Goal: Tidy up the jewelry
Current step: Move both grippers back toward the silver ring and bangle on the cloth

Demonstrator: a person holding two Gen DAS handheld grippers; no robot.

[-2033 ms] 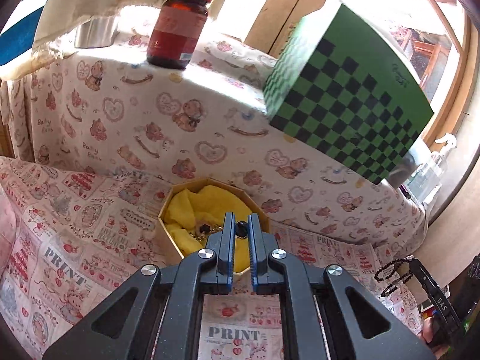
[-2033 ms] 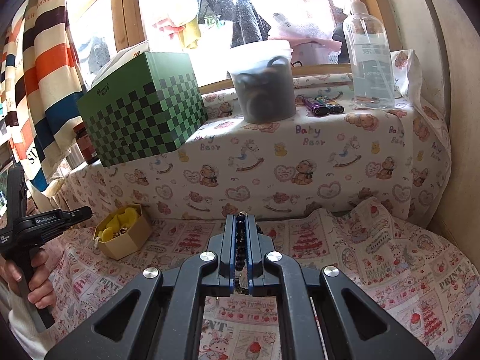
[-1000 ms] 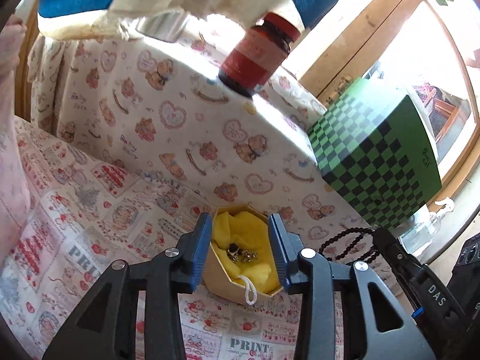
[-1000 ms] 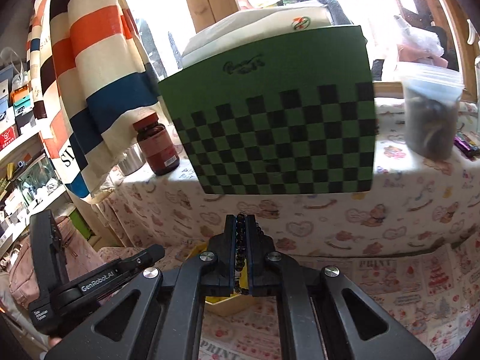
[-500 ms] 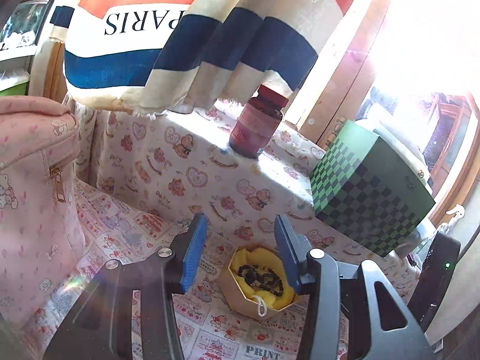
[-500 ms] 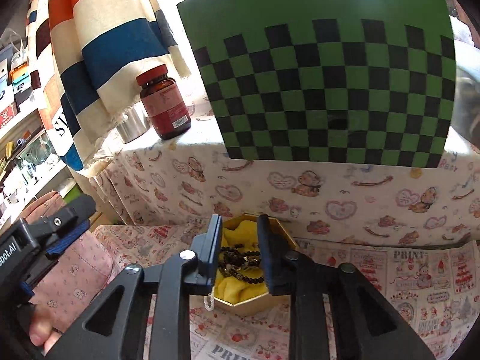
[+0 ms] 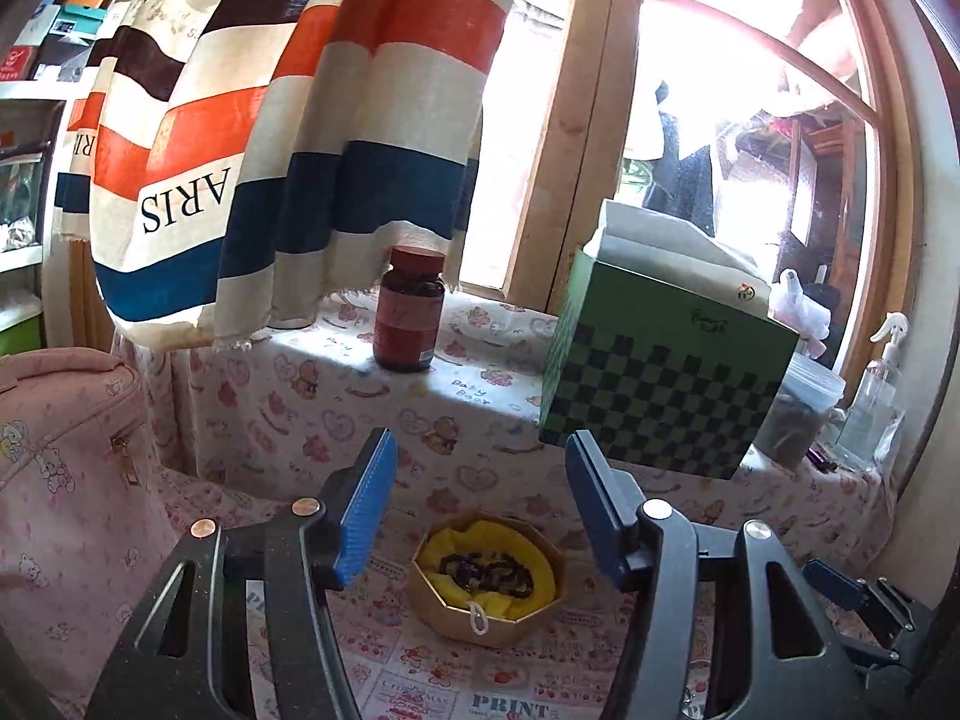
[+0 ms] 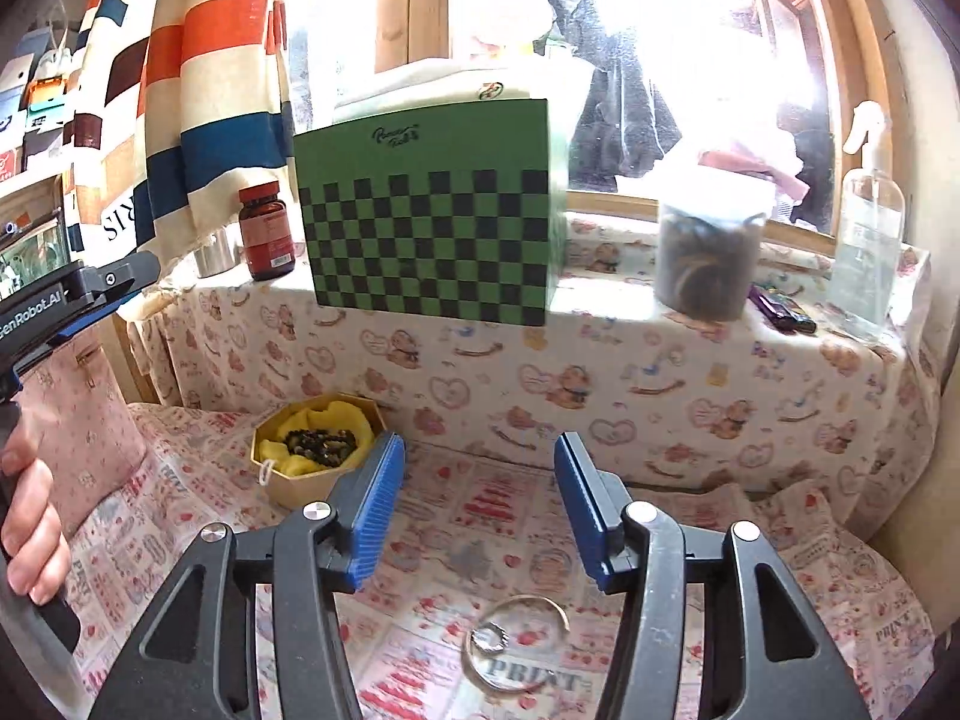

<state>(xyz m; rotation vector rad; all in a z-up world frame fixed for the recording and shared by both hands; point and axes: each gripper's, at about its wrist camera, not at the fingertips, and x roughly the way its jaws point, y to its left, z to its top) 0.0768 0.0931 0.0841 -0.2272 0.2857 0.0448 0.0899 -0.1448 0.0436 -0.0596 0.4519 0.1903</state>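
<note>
My left wrist view looks forward and slightly down between my wide-apart blue-padded fingers [image 7: 366,510], from above and left of the scene, facing the window ledge. My right wrist view sits lower and further right, facing the same ledge, blue fingers [image 8: 378,510] apart too. Both views share the octagonal cardboard box with yellow lining [image 7: 487,576] [image 8: 318,456], the green-and-black checkered box [image 7: 666,396] [image 8: 429,222], the red-capped brown jar [image 7: 411,318] [image 8: 266,231] and the striped curtain [image 7: 288,102] [image 8: 204,60]. The right view catches my left hand [image 8: 27,531] at its left edge.
</note>
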